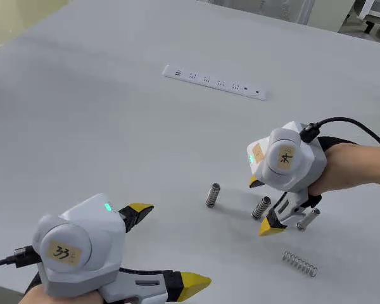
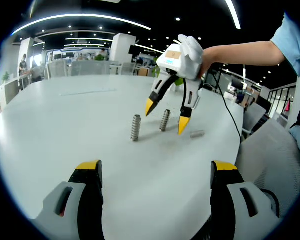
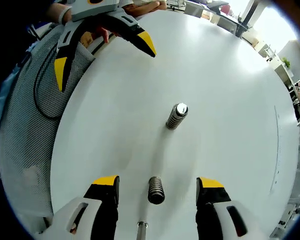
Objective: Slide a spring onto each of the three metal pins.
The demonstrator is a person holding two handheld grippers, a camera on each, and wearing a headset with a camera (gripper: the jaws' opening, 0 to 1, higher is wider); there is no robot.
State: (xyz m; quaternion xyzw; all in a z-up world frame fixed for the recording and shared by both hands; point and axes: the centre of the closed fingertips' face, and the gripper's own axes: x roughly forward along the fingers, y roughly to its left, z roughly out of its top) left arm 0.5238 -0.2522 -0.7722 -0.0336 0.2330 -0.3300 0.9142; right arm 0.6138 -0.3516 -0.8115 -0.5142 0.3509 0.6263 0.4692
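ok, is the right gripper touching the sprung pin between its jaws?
Apart. The right gripper view shows the right gripper open around the sprung pin, with bare table visible on both sides between the pin and each jaw.

table (image 1: 82,114): smooth, matt | spring (image 1: 299,263): bright coiled metal wire | pin (image 1: 308,219): smooth bare metal | power strip (image 1: 214,82): white plastic

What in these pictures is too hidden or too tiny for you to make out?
1. Right gripper view: the nearer spring is seen almost end-on with a dark top, so I cannot tell whether a pin sits inside it.
2. Right gripper view: the lying pin is cut off by the bottom edge.
3. Head view: the markings on the power strip are too small to read.
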